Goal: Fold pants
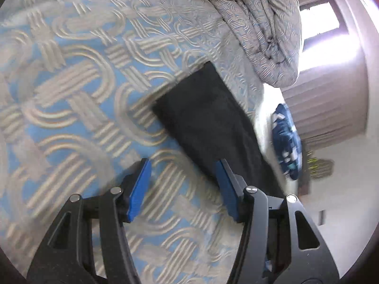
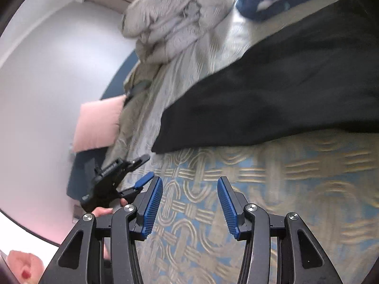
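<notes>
The black pants (image 1: pixel 208 118) lie flat on a blue and beige patterned bedspread (image 1: pixel 83 90). In the left wrist view they run from centre to lower right, a squared end toward the middle. My left gripper (image 1: pixel 183 163) is open and empty above the bedspread, its right fingertip over the pants' edge. In the right wrist view the pants (image 2: pixel 272 99) stretch across the upper right. My right gripper (image 2: pixel 189 182) is open and empty over the bedspread (image 2: pixel 260 189), just short of the pants. The left gripper (image 2: pixel 142 168) also shows there at the left.
A bunched grey quilt (image 1: pixel 258 26) lies at the far side of the bed, also in the right wrist view (image 2: pixel 173 21). A dark blue patterned cloth (image 1: pixel 286 139) sits beyond the pants. A pink pillow (image 2: pixel 97 123) lies at the bed's edge. A bright window (image 1: pixel 319 19) is behind.
</notes>
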